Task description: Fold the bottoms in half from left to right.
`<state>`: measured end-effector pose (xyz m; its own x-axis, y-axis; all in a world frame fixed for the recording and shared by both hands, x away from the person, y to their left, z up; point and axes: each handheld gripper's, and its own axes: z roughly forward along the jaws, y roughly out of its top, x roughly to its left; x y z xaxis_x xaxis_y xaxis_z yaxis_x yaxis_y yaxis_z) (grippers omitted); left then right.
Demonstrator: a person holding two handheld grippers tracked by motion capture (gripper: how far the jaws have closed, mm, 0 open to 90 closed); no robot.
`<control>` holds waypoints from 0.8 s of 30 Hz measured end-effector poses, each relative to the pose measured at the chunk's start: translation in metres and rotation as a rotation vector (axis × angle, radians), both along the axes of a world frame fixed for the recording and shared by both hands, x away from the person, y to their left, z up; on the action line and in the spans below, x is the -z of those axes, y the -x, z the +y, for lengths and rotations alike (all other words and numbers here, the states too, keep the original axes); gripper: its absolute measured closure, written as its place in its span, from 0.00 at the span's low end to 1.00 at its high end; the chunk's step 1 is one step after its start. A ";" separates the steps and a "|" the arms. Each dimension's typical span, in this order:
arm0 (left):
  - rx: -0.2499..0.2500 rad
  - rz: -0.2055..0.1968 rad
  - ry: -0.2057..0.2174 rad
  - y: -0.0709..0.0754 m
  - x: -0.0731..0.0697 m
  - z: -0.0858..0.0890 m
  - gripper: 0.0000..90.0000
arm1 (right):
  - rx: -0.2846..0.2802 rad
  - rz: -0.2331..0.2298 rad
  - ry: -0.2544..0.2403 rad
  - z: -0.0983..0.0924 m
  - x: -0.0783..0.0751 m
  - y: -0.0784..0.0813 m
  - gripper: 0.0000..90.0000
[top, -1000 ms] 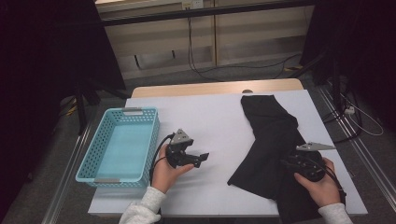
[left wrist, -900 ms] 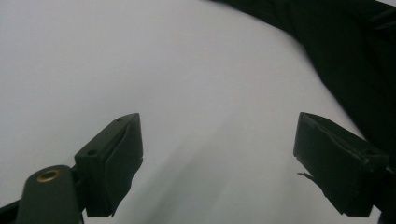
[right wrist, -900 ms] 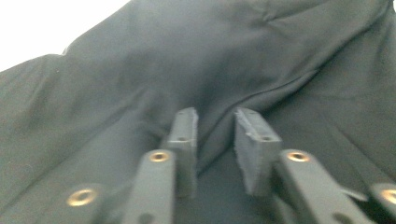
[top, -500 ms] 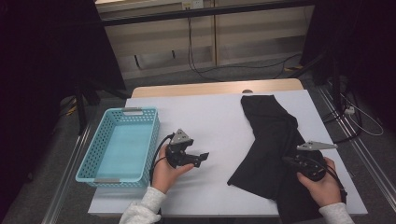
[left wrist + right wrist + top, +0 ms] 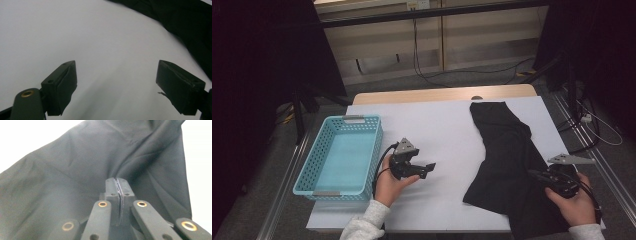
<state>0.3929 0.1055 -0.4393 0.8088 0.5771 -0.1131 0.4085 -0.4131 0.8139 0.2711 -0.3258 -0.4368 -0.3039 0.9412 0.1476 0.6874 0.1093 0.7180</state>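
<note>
A black cloth (image 5: 507,150) lies crumpled along the right side of the white table, reaching from the far edge to the near one. My right gripper (image 5: 538,176) is low over the cloth's near part. In the right gripper view its jaws (image 5: 117,181) are shut on a pinch of the black cloth (image 5: 75,170), and folds run out from the tips. My left gripper (image 5: 424,167) is held over the bare table middle and points right. Its jaws (image 5: 116,67) stand open with nothing between them, and the black cloth (image 5: 180,20) lies beyond.
A light blue plastic basket (image 5: 374,150), with nothing in it, stands at the table's left side. The white table top (image 5: 437,125) lies bare between basket and cloth. Cables trail on the floor beyond the far edge, and metal rails run along both sides.
My right gripper has shifted a little to the right with the cloth pinched in its jaws. The left hand and its gripper have stayed where they were.
</note>
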 end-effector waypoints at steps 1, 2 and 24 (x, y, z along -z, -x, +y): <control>0.000 -0.001 -0.001 0.000 0.000 0.000 0.19 | -0.002 -0.001 0.003 -0.002 0.000 0.001 0.99; -0.002 0.000 0.000 0.000 0.000 0.000 0.19 | 0.002 0.002 0.002 -0.004 0.000 0.003 0.99; 0.009 -0.005 -0.012 -0.001 0.002 -0.003 0.19 | 0.109 0.040 0.027 -0.058 0.005 0.020 0.98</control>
<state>0.3936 0.1026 -0.4414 0.8144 0.5712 -0.1023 0.4010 -0.4264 0.8108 0.2512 -0.3838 -0.4415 -0.1940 0.9721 0.1320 0.7240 0.0511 0.6879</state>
